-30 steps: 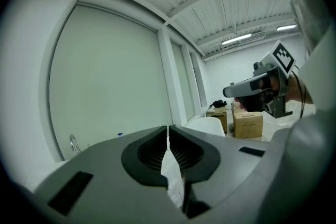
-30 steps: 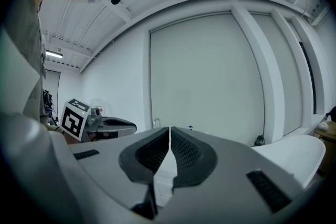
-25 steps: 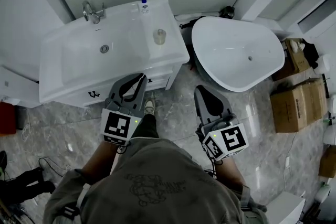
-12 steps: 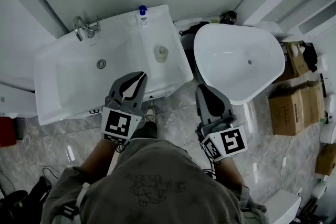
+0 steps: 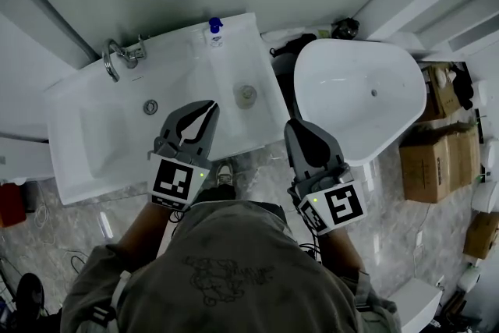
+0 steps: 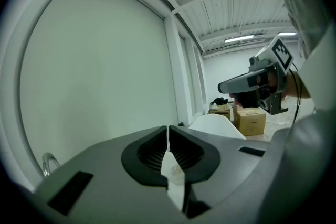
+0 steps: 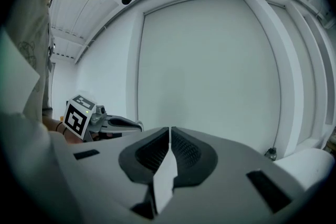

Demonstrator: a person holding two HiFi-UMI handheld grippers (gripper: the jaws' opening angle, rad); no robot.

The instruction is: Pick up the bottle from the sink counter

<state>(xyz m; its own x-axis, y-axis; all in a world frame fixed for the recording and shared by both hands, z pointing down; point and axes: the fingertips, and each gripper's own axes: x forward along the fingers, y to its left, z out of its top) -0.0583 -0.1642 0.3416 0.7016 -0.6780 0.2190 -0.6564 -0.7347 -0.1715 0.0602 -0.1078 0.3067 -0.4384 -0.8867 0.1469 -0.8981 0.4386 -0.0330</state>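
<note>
Head view, items listed from the grippers outward; every place is given relative to the sink counter.

1. Left gripper. Jaws closed tip to tip with nothing between them, as the left gripper view confirms. It hangs over the front right part of the counter, tips pointing toward the back edge.

2. Right gripper. Jaws likewise pressed together and empty, per the right gripper view. It sits off the counter's front right corner, above the floor, between the counter and the white tub.

3. Clear cup. Stands on the counter's right ledge, just beyond the left gripper's tips and slightly to their right.

4. Bottle. This is the task item and has a blue cap. It stands at the counter's back edge against the wall, toward the back right corner. It is upright, with its long axis vertical and the cap facing the camera. It is well apart from both grippers.

5. Faucet. Sits at the counter's back left, away from the bottle.

Governing relation: the bottle lies almost straight ahead of the left gripper, across the depth of the counter, and that is judged the nearer tool. The right gripper would have to cross diagonally over the ledge and past the cup. Either gripper must open before it can close on the upright body from the side.
</note>
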